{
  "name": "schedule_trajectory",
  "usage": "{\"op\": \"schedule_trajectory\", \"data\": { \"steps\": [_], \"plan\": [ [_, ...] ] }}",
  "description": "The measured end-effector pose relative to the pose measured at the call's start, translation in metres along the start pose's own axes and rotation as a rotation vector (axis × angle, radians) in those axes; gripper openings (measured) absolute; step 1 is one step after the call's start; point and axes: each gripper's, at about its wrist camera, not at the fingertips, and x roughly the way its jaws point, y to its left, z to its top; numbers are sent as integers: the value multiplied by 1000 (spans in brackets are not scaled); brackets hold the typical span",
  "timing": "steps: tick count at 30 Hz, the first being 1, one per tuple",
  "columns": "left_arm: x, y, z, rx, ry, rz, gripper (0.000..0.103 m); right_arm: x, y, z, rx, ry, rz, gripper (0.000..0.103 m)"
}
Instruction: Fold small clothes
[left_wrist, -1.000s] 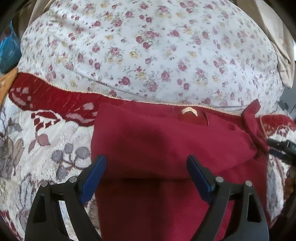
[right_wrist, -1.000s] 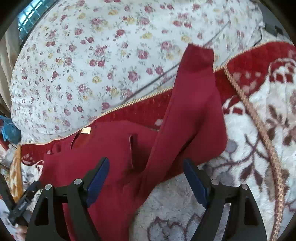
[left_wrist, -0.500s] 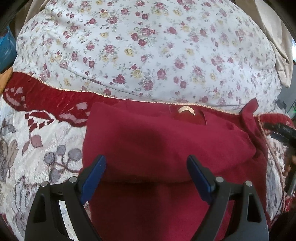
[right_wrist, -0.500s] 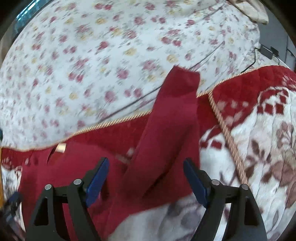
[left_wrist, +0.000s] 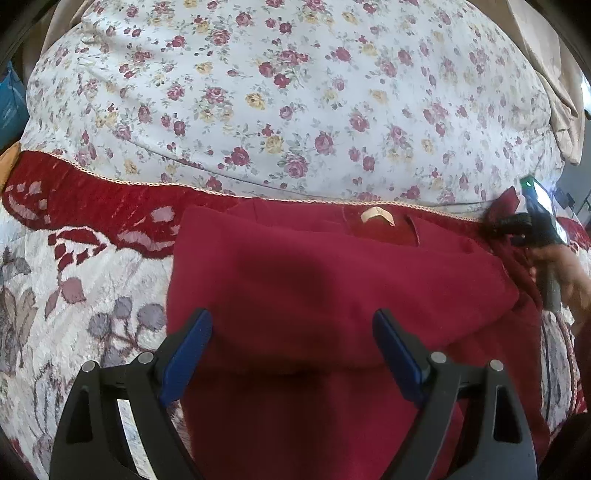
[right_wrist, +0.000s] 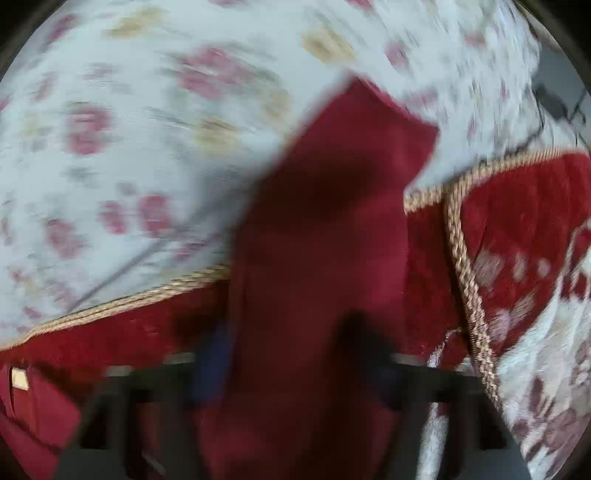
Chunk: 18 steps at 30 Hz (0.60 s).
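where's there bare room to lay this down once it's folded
Free: the patterned blanket left of the red garment, and the floral sheet beyond the gold trim. Crowded: the garment's right side, where the right hand-held gripper meets the sleeve. The left hand-held gripper hangs open over the middle.

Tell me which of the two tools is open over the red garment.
The left tool: its blue-padded fingers stand wide apart above the folded red garment, gripping nothing. The right tool straddles the sleeve; blur hides its state.
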Motion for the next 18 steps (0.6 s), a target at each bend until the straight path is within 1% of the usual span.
{"op": "schedule_trajectory", "data": {
  "steps": [1, 2, 6, 8, 10, 11, 13, 15, 18],
  "plan": [
    [-2, 2, 1, -6, -5, 0, 88, -5, -5, -1, 8, -14, 41, 21],
    [-4, 5, 3, -17, -14, 0, 88, -15, -12, -1, 6, -26, 84, 8],
    [-16, 17, 9, -66, -48, 3, 88, -64, -29, -7, -10, -100, 246, 8],
    [-22, 22, 11, -87, -67, 9, 88, -98, -33, -13, -27, -137, 356, 8],
    [-28, 28, 13, -102, -85, 21, 88, -128, -31, -21, -55, -156, 463, 8],
    [-31, 31, 14, -110, -93, 26, 88, -147, -26, -26, -89, -165, 518, 8],
    [-36, 37, 16, -131, -105, 31, 88, -173, -15, -35, -143, -172, 573, 8],
    [-41, 43, 17, -159, -118, 33, 88, -199, 9, -48, -207, -163, 643, 8],
    [-51, 54, 19, -196, -146, 38, 88, -234, 55, -72, -344, -170, 688, 8]
  ]
}}
